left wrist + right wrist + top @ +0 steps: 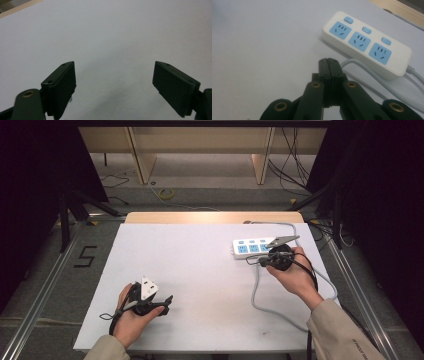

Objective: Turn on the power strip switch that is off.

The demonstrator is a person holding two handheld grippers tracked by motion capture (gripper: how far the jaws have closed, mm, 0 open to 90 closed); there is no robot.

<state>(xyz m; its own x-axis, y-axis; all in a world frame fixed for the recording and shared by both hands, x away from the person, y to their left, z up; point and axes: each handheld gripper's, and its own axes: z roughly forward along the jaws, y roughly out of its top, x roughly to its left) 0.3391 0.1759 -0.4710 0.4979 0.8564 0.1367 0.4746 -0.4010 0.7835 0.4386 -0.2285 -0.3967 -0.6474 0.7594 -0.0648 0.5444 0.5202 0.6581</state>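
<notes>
A white power strip (252,247) with three blue sockets and three blue switches lies at the table's right rear, also in the right gripper view (367,42). Its grey cable (256,290) loops toward the front edge and passes just behind the jaw tips in the right gripper view (372,86). My right gripper (253,261) sits just in front of the strip, pointing left, its jaws (328,60) pressed together with nothing between them. My left gripper (167,301) rests at the front left, jaws spread wide (115,64) over bare white tabletop.
The white table top (200,260) has a wooden strip (215,217) along its far edge. Beyond it are wooden shelf units (145,155) and loose floor cables (165,194). A black "5" (86,256) is marked on the floor at left. Dark stand legs (65,215) flank the table.
</notes>
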